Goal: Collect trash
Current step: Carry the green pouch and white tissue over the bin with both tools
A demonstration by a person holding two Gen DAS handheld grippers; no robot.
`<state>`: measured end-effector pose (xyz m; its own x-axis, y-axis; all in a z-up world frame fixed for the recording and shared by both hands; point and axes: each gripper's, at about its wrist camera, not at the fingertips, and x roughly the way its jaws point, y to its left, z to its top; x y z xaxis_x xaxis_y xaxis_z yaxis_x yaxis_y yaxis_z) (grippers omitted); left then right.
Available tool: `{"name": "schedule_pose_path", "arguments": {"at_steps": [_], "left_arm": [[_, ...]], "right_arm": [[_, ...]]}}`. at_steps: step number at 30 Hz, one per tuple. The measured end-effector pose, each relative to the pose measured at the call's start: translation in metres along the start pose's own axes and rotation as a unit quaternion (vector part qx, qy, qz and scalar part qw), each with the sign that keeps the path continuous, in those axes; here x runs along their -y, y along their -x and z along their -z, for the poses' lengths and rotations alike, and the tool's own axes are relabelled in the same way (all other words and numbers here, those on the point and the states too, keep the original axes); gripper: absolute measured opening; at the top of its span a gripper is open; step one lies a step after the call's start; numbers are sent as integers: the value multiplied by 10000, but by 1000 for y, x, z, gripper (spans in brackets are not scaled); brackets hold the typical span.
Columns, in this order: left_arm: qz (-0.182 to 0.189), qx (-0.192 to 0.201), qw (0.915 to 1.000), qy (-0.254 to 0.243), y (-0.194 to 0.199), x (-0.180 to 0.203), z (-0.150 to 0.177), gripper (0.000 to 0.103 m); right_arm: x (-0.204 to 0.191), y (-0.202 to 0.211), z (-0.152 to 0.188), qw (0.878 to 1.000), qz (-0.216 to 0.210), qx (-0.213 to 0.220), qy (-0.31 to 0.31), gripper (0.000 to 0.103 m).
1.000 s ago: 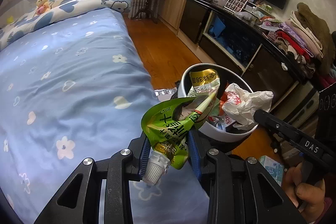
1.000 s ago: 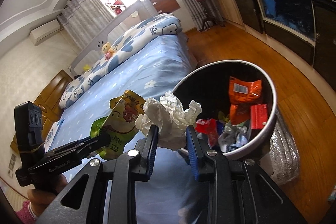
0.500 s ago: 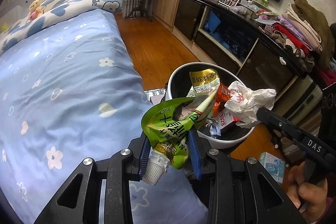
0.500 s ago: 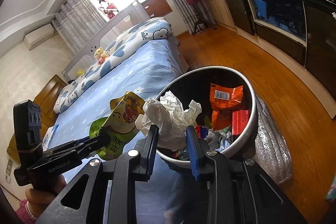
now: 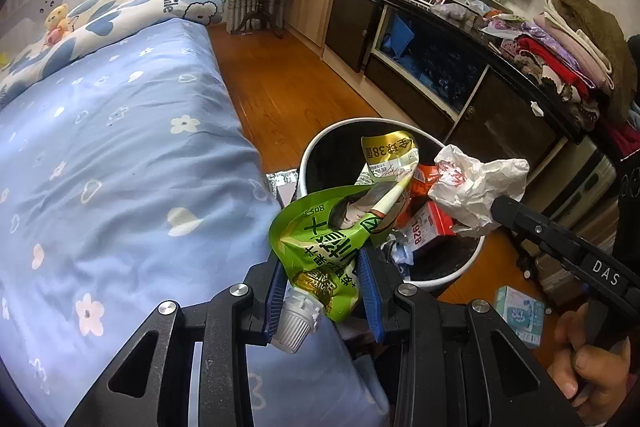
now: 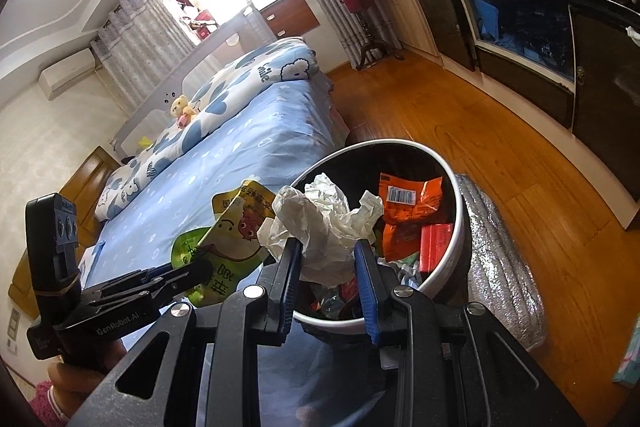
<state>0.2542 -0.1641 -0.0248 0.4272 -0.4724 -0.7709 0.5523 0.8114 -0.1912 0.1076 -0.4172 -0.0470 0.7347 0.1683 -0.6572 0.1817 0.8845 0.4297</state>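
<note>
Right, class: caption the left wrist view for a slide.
Left gripper carries a green spouted pouch toward the trash bin.

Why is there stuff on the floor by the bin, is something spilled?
Nothing looks spilled. A silver foil bundle lies on the floor against the bin, and a small blue box sits near it. The green pouch and crumpled paper are held in the grippers, not dropped.

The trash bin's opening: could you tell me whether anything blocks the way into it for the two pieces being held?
Nothing visible does. The trash bin has no lid, and its trash lies below the rim. The left gripper holds a green pouch, and the right gripper holds crumpled white paper at the near rim.
</note>
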Motion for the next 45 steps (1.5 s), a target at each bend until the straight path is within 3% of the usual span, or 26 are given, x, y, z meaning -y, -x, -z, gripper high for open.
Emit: {"name": "schedule_pose_path", "arguments": {"at_steps": [45], "left_arm": [[-231,-265,9990,-274,-42,28,-31,32]], "right_arm": [[10,-14,-22,9991,326,-190,173,28]]}}
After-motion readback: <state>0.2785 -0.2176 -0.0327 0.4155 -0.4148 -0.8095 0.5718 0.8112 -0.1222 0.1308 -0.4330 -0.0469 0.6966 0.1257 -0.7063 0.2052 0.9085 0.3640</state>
